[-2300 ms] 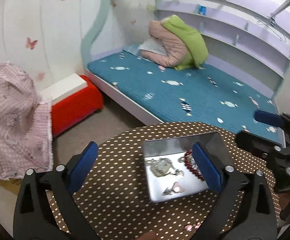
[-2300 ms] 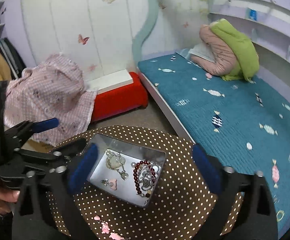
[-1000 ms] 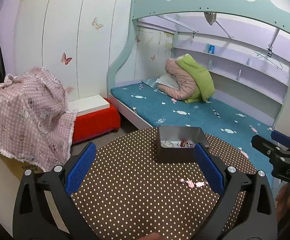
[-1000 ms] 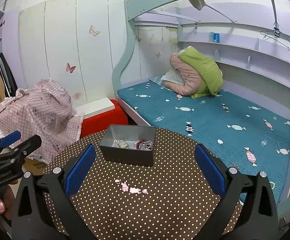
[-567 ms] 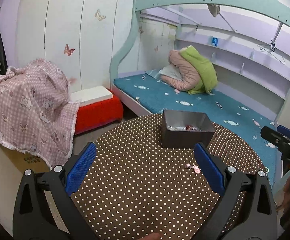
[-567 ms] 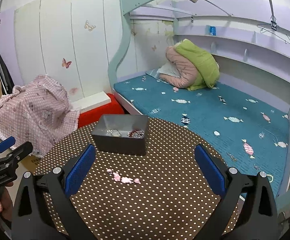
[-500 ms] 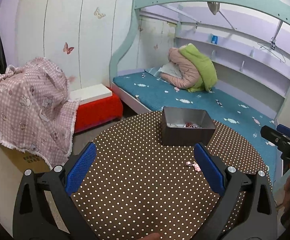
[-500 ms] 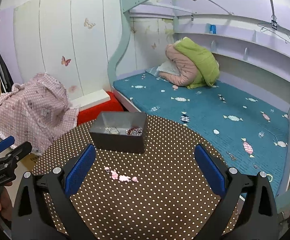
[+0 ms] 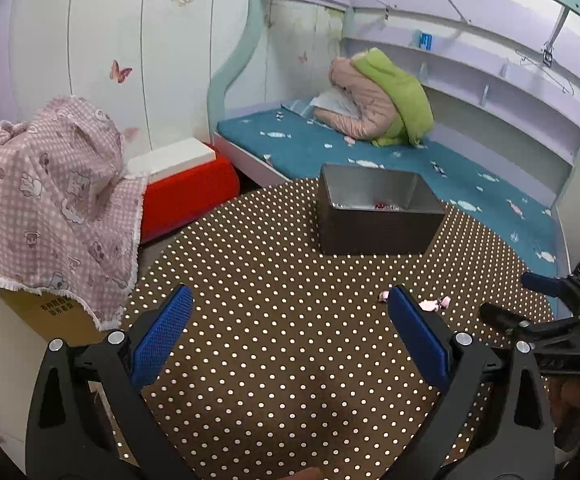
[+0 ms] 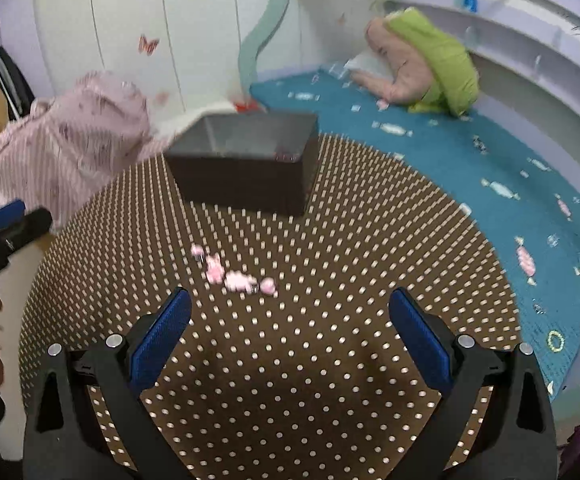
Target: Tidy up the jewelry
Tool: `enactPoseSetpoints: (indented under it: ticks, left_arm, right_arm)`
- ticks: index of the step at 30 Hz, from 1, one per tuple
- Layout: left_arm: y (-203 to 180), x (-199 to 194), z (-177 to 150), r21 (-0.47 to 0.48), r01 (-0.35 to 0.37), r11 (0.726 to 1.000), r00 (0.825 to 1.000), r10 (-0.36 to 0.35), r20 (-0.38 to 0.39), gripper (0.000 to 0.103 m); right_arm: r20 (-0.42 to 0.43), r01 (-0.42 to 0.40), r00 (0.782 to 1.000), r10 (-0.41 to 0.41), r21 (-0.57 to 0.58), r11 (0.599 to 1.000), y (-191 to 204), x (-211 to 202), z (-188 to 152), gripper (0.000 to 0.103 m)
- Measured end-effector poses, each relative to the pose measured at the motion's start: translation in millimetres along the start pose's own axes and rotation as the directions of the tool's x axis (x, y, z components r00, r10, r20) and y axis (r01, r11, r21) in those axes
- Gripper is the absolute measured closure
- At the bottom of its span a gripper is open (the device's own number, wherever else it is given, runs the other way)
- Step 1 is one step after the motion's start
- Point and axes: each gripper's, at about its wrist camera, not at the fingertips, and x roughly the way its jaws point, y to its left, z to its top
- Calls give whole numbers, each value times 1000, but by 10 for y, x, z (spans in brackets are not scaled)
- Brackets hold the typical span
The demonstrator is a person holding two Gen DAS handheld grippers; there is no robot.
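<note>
Pink jewelry (image 10: 235, 276) just beyond right tongs (image 10: 290, 336)

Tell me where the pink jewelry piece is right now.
The pink jewelry piece lies on the polka-dot tablecloth, in front of the grey metal box and apart from it, just ahead of the open right gripper.

Right wrist view smeared by motion: the pink jewelry (image 10: 233, 276) on the counter (image 10: 330, 360) cannot be identified. The metal box (image 9: 374, 216) wall hides most contents; only red specks show. In the left view a blue finger (image 9: 416, 334) covers part of the pink jewelry.
</note>
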Motion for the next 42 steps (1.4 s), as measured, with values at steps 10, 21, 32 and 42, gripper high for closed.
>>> enactPoseSetpoints:
  ticks: [10,21,32,42]
  left_arm:
    - [-136,437,-81,43,29,999,995,-25,-95,5]
    - [-420,956,-129,126,70,990,982,-46,-182,5]
    - [-654,1327,-146,217,109,970,973,-59,-224,6]
    - [-717,1403,-71,234,199,952,962,-144,-231,31]
  right_arm:
    - [-58,-40,998,33,-132,990,96,498,-33,41]
    - [-38,-102,995,97,-203,974,91,576,19,88]
    - [-46,-146,989,140,-172,974,-68,487,46,82]
    - [-56,-165,986,157,-212,963,-43,487,48,78]
